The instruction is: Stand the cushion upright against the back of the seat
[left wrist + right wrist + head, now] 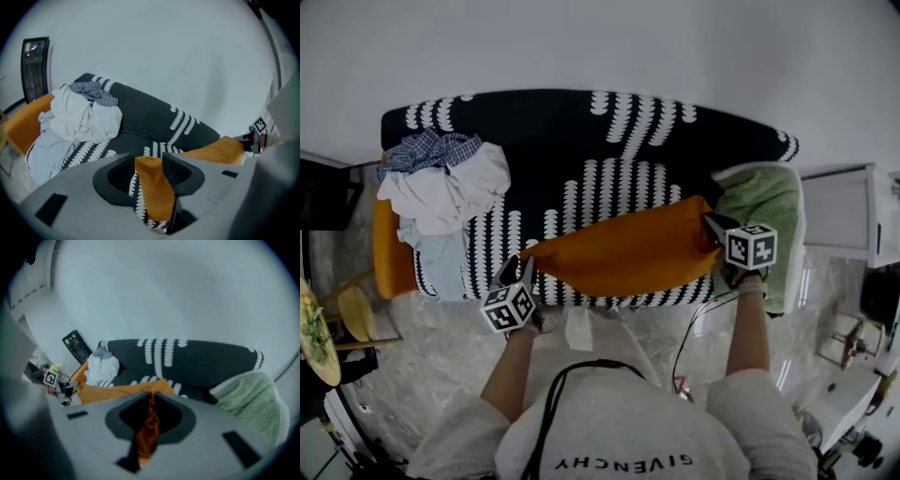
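Note:
A long orange cushion point(623, 251) lies flat across the front of the seat of a black sofa with white patterning point(581, 141). My left gripper point(514, 272) is at the cushion's left end. In the left gripper view its jaws stand open point(149, 161) with the cushion's corner point(157, 187) between them and a gap on the left side. At the right end, my right gripper point(710, 225) is shut on the cushion. The right gripper view shows orange fabric point(149, 425) pinched between its jaws point(151, 401). The sofa's backrest point(187, 359) is behind the cushion.
A pile of white and checked clothes point(441, 197) covers the sofa's left end, over a second orange cushion point(389, 253). A green blanket point(764, 202) drapes the right arm. A white cabinet point(839, 211) stands right of the sofa, and a cable point(694, 328) trails on the marble floor.

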{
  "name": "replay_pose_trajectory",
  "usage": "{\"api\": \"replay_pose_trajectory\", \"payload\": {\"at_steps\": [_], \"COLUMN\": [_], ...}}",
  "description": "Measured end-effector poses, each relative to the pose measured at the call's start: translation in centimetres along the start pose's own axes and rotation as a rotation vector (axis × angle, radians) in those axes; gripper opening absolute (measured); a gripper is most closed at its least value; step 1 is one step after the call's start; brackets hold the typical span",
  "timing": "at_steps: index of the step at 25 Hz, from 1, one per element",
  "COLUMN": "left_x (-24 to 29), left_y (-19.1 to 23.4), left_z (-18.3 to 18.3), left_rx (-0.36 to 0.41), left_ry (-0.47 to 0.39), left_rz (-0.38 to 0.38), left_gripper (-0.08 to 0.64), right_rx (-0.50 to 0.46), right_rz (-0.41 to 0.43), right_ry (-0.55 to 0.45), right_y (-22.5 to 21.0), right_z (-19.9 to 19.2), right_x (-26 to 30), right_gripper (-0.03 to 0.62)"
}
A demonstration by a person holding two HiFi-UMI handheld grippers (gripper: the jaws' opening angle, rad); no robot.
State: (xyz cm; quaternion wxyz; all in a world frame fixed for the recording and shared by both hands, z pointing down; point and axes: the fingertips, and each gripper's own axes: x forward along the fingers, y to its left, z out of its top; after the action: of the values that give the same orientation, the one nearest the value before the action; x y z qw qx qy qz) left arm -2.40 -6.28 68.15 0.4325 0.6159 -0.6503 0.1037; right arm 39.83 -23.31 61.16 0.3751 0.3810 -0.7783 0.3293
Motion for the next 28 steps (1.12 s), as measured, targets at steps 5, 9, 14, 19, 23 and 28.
{"api": "replay_pose_trajectory", "payload": {"at_steps": [5, 9, 14, 19, 23, 28], "left_x": [1.3, 2.7, 4.4, 5.1, 5.1, 4.1], "left_y": [0.1, -0.4, -2.7, -5.9, -8.2, -9.7], "left_z": [-0.9, -1.0, -0.5, -0.5, -1.1, -2.3], "left_rx": [-0.114, -0.172, -0.191, -0.031, 0.203, 0.445], "left_ry": [0.003, 0.002, 0.007, 0.051, 0.061, 0.069], "left_rz": [-0.001, -0.017, -0.117, -0.163, -0.128, -0.115], "left_gripper": [0.186, 0.186, 0.182, 0.073, 0.057, 0.052], "right_rx": [0.022, -0.007, -0.104, -0.061, -0.050, -0.080], "right_rz": [-0.016, -0.033, -0.100, -0.149, -0.262, -0.313], "right_ry": [-0.033, -0.064, -0.047, -0.043, -0.062, -0.072], "right_y": [-1.6, -2.6, -4.5, -7.0, -9.2, -9.8], "right_z": [-1.2, -1.8, -3.9, -6.4, -7.6, -8.1], "right_x": [-0.2, -0.3, -0.2, -0.3, 0.0, 0.4], "right_gripper": [0.055, 0.055, 0.055, 0.057, 0.058, 0.058]}}
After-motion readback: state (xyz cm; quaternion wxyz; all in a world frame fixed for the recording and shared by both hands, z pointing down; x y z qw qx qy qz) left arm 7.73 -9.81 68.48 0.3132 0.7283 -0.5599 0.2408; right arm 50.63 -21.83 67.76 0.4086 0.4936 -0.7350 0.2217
